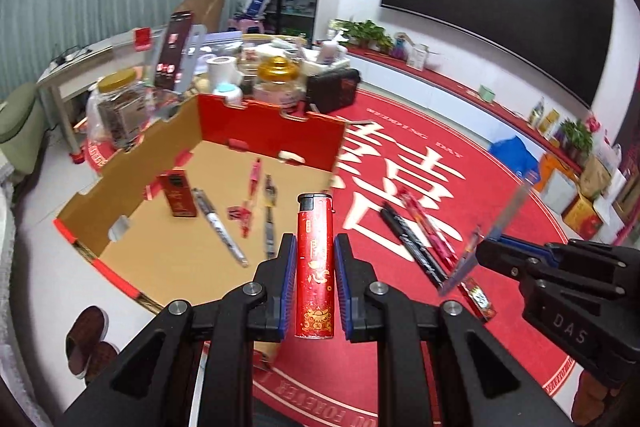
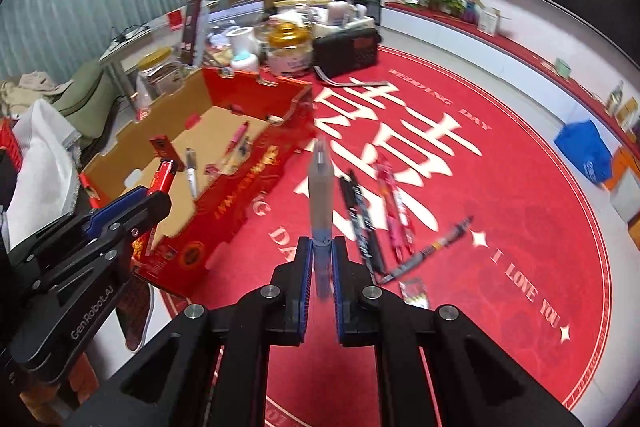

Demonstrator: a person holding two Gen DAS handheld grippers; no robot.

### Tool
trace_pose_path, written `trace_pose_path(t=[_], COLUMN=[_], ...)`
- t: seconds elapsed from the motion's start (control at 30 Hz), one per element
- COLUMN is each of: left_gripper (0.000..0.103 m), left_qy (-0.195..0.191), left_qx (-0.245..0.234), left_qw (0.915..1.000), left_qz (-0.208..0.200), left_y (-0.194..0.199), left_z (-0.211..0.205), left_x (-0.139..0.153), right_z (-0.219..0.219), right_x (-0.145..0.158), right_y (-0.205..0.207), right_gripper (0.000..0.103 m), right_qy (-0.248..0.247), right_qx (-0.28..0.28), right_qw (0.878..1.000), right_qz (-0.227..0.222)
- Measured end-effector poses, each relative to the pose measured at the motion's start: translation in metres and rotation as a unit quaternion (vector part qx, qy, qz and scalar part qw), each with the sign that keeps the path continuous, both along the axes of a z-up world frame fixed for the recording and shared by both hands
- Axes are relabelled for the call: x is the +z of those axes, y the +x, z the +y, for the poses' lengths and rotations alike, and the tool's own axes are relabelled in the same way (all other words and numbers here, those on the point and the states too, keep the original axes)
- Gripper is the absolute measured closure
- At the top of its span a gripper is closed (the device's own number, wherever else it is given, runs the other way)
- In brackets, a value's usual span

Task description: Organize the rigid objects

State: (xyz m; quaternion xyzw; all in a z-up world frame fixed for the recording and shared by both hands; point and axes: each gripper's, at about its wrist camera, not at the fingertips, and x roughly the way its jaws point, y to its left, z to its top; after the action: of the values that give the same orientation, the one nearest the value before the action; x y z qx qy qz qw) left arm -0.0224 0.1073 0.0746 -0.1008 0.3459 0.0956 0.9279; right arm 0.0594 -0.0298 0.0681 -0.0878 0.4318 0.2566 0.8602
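On the left of the round red carpet [image 1: 400, 367], an open cardboard box with red outer walls [image 1: 272, 119] is seen, near a crowd of jars and bottles behind it. Inside it are laid a small red rectangular carton [image 1: 177, 195], a silver-and-black marker pen [image 1: 219, 231], a pink pen [image 1: 255, 175], a dark pen [image 1: 270, 219] and a small red clip-like piece [image 1: 240, 215]. Above the box's near right corner, a red cylindrical lighter with a black cap [image 1: 315, 267] is clamped upright in the left gripper [image 1: 315, 259]. Further right, a slim translucent grey pen with a blue grip [image 2: 321, 203] is pinched in the right gripper [image 2: 321, 259], its tip pointing away over the carpet. Still outside the box, on the carpet, are left a black pen [image 2: 362, 223], a pink pen [image 2: 394, 203], a black-and-orange pen [image 2: 430, 247] and a small red packet [image 2: 416, 291].

A slip is judged possible: the grey pen is held only near its end and could pivot or drop short of the box. The two grippers are close, so a collision over the box wall could be caused by releasing together.
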Motion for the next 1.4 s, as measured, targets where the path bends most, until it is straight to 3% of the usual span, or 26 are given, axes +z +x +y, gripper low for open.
trace_pose_path(t=[0.53,1.4], left_gripper=[0.083,0.083], left_qy=[0.003,0.012], left_qx=[0.097,0.120], left_qw=[0.9950,0.9913], left_qz=[0.022,0.052], left_y=[-0.002,0.036], left_z=[0.074,0.113], left_x=[-0.012,-0.022], right_z=[0.069,0.144], right_x=[0.004,0.008], right_y=[0.005,0.038], right_gripper=[0.093,0.093], right_qy=[0.009,0.019], right_qx=[0.067,0.110], right_qw=[0.998,0.994], right_qz=[0.004,0.003])
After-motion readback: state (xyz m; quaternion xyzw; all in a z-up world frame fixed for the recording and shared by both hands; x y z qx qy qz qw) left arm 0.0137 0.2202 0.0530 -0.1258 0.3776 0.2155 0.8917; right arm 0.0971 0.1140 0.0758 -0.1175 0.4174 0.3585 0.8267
